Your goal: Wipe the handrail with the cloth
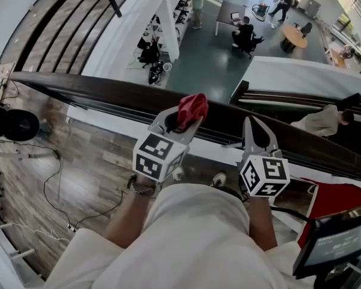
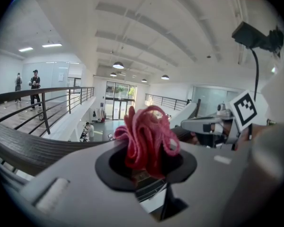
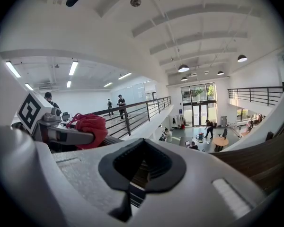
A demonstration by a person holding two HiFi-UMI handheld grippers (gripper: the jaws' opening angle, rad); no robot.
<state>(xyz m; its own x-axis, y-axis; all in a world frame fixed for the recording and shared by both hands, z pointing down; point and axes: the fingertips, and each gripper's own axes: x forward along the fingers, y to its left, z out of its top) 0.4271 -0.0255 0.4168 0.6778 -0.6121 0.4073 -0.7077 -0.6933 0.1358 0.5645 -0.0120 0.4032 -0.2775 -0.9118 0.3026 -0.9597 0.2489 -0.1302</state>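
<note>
Fingers [image 2: 61, 183] of our left gripper [image 1: 185, 120] are clamping the bunched red cloth [image 1: 193, 105] and holding it over the dark wooden handrail [image 1: 90, 91]. We cannot tell whether the cloth is touching the handrail. Our right gripper [image 1: 253, 124] is hovering just beside it over the same handrail, its jaws pressing together on nothing.

Pendant lamps [image 3: 183, 68] hang over a grey floor [image 1: 210, 65] with a round table [image 1: 295, 36].
</note>
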